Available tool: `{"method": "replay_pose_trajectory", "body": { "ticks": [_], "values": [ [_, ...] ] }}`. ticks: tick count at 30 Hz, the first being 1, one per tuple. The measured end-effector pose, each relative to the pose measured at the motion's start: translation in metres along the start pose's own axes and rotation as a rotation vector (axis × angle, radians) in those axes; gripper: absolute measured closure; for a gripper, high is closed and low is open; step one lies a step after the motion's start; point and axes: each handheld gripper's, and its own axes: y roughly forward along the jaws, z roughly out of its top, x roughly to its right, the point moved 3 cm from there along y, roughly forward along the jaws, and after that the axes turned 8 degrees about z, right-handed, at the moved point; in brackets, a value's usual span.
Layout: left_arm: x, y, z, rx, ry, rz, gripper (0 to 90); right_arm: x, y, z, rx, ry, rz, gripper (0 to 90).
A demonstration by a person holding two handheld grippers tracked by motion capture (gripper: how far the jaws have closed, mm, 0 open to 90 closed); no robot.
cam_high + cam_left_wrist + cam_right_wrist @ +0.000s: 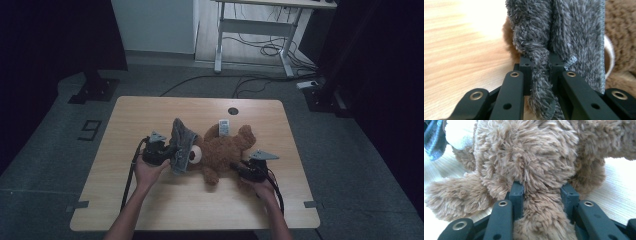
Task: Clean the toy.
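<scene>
Your left gripper [539,65] is clamped on the grey cloth [564,32]; your right gripper [543,192] is clamped on the bear [529,152].

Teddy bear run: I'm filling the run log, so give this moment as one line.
left gripper: shut on grey cloth | right gripper: shut on bear | bear lies on table | cloth at bear's head

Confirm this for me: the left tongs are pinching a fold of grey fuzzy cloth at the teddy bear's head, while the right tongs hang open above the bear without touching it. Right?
Not quite. The right tongs are not open above the teddy bear; the right gripper view shows them clamped on a brown furry part of it. The rest holds: the left tongs pinch a fold of the grey fuzzy cloth at the bear's head.
</scene>
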Motion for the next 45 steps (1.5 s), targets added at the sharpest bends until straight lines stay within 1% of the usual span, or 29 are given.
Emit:
{"method": "replay_pose_trajectory", "body": {
  "ticks": [4, 5, 6, 7, 8, 11, 13, 14, 16, 19, 20, 21, 22, 23, 24, 25, 26, 27, 29, 32, 33, 34, 35, 38, 40, 42, 43, 44, 45],
  "values": [
    [-0.009, 0.003, -0.007, -0.03, -0.001, 0.025, 78.8, 0.0, 0.0, 0.0, 0.0, 0.0, -0.001, 62.9],
    [-0.014, 0.008, -0.016, -0.061, 0.0, 0.053, 78.8, 0.0, 0.0, 0.0, 0.0, 0.001, 0.0, 62.9],
    [-0.015, 0.012, -0.021, -0.083, 0.002, 0.063, 78.9, 0.0, 0.0, 0.0, 0.001, 0.002, 0.0, 62.9],
    [-0.015, 0.012, -0.021, -0.083, 0.002, 0.063, 78.9, 0.0, 0.0, 0.0, 0.001, 0.003, 0.0, 62.9],
    [-0.015, 0.023, -0.032, -0.134, 0.02, 0.083, 79.0, 0.001, 0.0, 0.0, 0.001, 0.004, -0.001, 62.9],
    [-0.014, 0.029, -0.04, -0.144, 0.005, 0.068, 79.0, 0.001, 0.0, 0.0, -0.002, 0.005, 0.001, 62.9],
    [-0.015, 0.026, -0.038, -0.141, -0.002, 0.057, 78.9, 0.001, 0.0, 0.0, -0.004, 0.004, 0.002, 62.9],
    [-0.016, 0.014, -0.031, -0.125, 0.015, 0.057, 78.9, 0.001, 0.0, 0.0, -0.003, 0.004, 0.002, 62.9],
    [-0.015, -0.004, -0.018, -0.072, 0.029, 0.062, 78.8, 0.002, 0.0, 0.0, -0.003, 0.007, 0.003, 62.9],
    [-0.004, -0.032, 0.005, 0.024, 0.05, 0.031, 78.8, 0.001, 0.0, 0.0, -0.003, 0.004, 0.004, 62.8],
    [0.003, -0.038, 0.012, 0.049, 0.064, 0.019, 78.9, 0.001, 0.0, 0.0, -0.003, 0.003, 0.003, 62.8],
    [0.003, -0.038, 0.012, 0.049, 0.064, 0.019, 78.9, 0.001, 0.0, 0.0, -0.006, 0.003, 0.002, 62.8],
    [0.024, -0.045, 0.025, 0.079, 0.105, -0.008, 78.9, 0.001, 0.0, 0.0, -0.006, 0.004, 0.002, 62.8],
    [0.024, -0.045, 0.025, 0.079, 0.105, -0.008, 78.9, 0.001, 0.0, 0.0, -0.006, 0.004, 0.002, 62.8],
    [0.036, -0.045, 0.03, 0.085, 0.132, -0.024, 78.9, 0.001, 0.0, 0.0, -0.006, 0.004, 0.002, 62.8],
    [0.062, -0.04, 0.039, 0.094, 0.183, -0.059, 78.9, 0.001, 0.0, 0.0, -0.006, 0.005, 0.002, 62.8],
    [0.062, -0.04, 0.039, 0.094, 0.183, -0.059, 78.9, 0.001, 0.0, 0.0, -0.006, 0.005, 0.003, 62.8],
    [0.089, -0.029, 0.046, 0.09, 0.205, -0.107, 78.9, 0.001, 0.0, 0.0, -0.003, 0.008, 0.004, 62.8],
    [0.116, -0.013, 0.051, 0.072, 0.225, -0.157, 78.9, 0.001, 0.0, 0.0, -0.004, 0.008, 0.004, 62.8],
    [0.153, 0.015, 0.05, 0.032, 0.261, -0.206, 78.9, 0.0, 0.0, -0.001, -0.011, 0.0, 0.006, 62.9],
    [0.153, 0.015, 0.05, 0.032, 0.261, -0.206, 78.9, 0.0, 0.0, -0.001, -0.012, -0.002, 0.004, 62.8],
    [0.164, 0.025, 0.047, 0.013, 0.285, -0.203, 78.9, 0.0, 0.0, -0.001, -0.012, -0.002, 0.004, 62.8],
    [0.176, 0.04, 0.042, -0.014, 0.329, -0.169, 78.9, 0.0, 0.0, -0.001, -0.013, 0.002, 0.004, 62.8],
    [0.177, 0.044, 0.04, -0.013, 0.328, -0.168, 79.2, 0.001, 0.0, -0.002, -0.018, 0.009, -0.001, 62.9],
    [0.167, 0.037, 0.04, -0.011, 0.345, -0.133, 79.3, 0.0, 0.0, -0.002, -0.017, 0.008, 0.003, 62.9],
    [0.154, 0.03, 0.04, -0.004, 0.353, -0.077, 79.3, 0.0, 0.0, -0.002, -0.017, 0.006, 0.001, 62.9],
    [0.145, 0.027, 0.039, -0.001, 0.343, -0.058, 79.3, 0.0, 0.0, -0.002, -0.016, 0.006, 0.003, 62.9],
    [0.145, 0.027, 0.039, -0.001, 0.343, -0.058, 79.2, 0.0, 0.0, -0.002, -0.016, 0.008, 0.004, 62.8],
    [0.135, 0.024, 0.038, 0.001, 0.326, -0.048, 79.2, 0.0, 0.0, -0.002, -0.016, 0.008, 0.004, 62.8]
  ]
}}
